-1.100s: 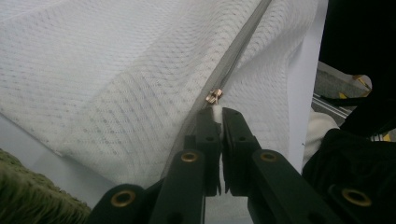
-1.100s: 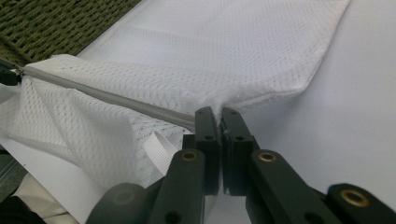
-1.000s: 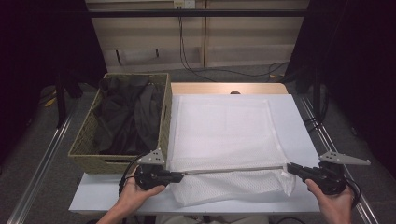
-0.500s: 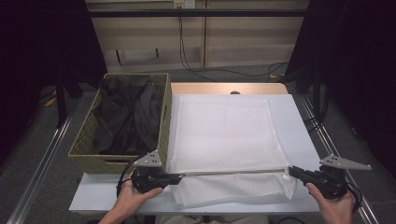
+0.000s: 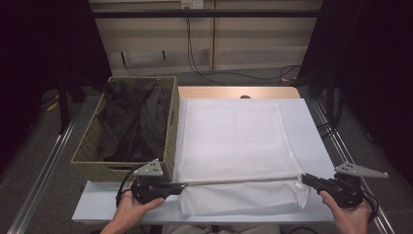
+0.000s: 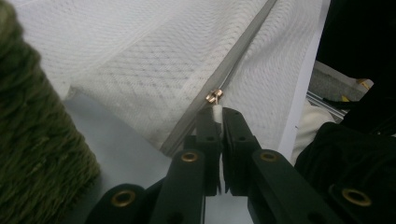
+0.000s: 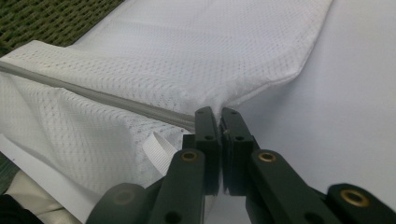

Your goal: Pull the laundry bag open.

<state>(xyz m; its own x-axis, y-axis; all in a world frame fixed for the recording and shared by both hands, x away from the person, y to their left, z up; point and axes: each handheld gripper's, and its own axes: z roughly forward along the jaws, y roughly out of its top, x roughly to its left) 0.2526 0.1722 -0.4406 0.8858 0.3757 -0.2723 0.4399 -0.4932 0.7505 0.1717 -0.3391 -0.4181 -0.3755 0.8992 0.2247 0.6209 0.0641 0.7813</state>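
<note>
A white mesh bag (image 5: 234,141) lies flat on the white table (image 5: 311,126), its grey zipper (image 5: 238,181) running along the near edge. My left gripper (image 5: 182,185) is at the zipper's left end. In the left gripper view it (image 6: 219,114) is shut on the white tab of the brass zipper pull (image 6: 215,96). My right gripper (image 5: 304,178) is at the bag's near right corner. The right gripper view shows it (image 7: 218,114) shut on the mesh bag (image 7: 196,51) where the zipper (image 7: 93,95) ends. The zipper is stretched straight between the two grippers.
A woven olive basket (image 5: 87,156) holding dark clothes (image 5: 134,122) stands on the table's left side, close to my left gripper. A wooden strip (image 5: 214,92) edges the table's far side. Metal rails (image 5: 39,180) run along both sides, and cables (image 5: 234,73) lie on the floor beyond.
Both grippers have shifted slightly toward the near edge of the table, keeping their hold, and the zipper edge has come with them.
</note>
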